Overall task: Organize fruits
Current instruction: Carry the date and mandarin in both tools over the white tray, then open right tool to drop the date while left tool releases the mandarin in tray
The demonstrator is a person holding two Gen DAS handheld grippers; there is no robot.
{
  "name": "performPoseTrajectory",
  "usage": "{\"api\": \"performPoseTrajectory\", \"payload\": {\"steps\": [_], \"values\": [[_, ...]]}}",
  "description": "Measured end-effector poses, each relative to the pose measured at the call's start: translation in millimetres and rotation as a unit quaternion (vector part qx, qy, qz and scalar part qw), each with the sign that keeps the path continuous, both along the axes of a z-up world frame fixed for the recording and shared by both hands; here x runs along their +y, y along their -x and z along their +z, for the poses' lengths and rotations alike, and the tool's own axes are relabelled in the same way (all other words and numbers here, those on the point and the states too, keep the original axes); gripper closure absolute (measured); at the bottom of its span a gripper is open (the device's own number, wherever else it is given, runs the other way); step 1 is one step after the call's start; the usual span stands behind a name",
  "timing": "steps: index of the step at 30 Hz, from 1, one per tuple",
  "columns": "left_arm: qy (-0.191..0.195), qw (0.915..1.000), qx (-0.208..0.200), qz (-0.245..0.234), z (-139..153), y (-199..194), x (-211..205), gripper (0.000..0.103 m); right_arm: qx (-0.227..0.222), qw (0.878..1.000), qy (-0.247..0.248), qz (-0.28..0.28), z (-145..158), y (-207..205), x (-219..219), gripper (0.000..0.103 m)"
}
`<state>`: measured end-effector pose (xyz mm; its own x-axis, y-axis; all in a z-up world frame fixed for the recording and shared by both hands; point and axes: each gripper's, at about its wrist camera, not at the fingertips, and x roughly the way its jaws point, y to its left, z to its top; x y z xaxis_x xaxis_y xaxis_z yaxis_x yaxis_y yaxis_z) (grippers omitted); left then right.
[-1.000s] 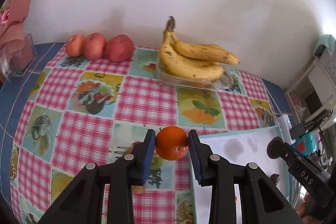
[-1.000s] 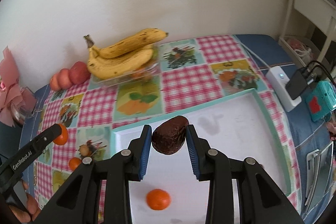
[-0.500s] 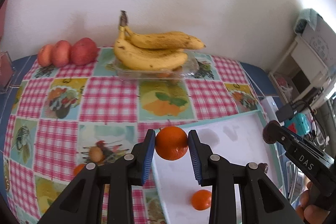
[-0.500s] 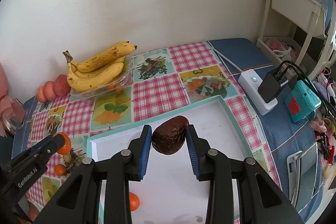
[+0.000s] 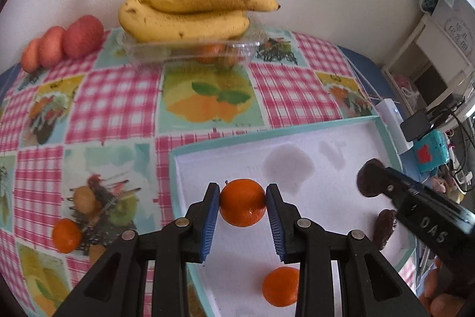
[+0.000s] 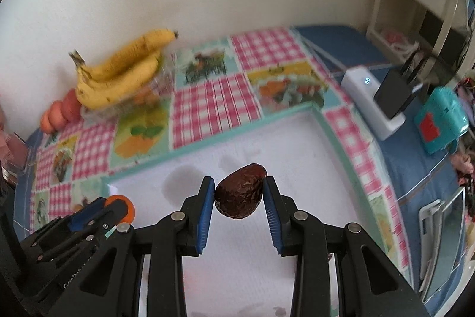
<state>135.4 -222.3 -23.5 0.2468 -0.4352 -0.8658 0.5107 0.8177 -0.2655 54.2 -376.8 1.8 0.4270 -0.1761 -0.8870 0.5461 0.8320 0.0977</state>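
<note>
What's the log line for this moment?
left gripper: shut on orange, above tray | right gripper: shut on avocado, above tray | in tray: second orange

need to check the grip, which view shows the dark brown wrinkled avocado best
Right wrist view: the dark brown wrinkled avocado sits centred, pinched in the right gripper. The left wrist view shows only its dark tip beyond that gripper.

You have yellow, brown-speckled bananas (image 5: 184, 17), an orange tangerine (image 5: 242, 207), a white, teal-rimmed tray (image 5: 267, 134), and a pink-checked, fruit-printed tablecloth (image 5: 112, 97).
</note>
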Motion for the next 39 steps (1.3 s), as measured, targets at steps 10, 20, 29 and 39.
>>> {"api": "performPoseTrajectory", "payload": {"steps": [10,20,29,39], "values": [[0.004,0.9999,0.014,0.003,-14,-4,0,0.069,0.035,0.999,-0.012,0.0,-33,-4,-2,0.068],[0.002,0.9998,0.018,0.003,-13,-6,2,0.068,0.038,0.999,-0.008,0.006,-32,-5,-2,0.068],[-0.01,0.9997,-0.018,0.015,20,-7,13,0.057,0.025,0.999,0.013,0.017,-9,-5,2,0.047],[-0.059,0.9922,-0.067,0.087,46,-21,53,0.01,-0.002,0.999,0.037,0.02,24,-1,13,0.016]]}}
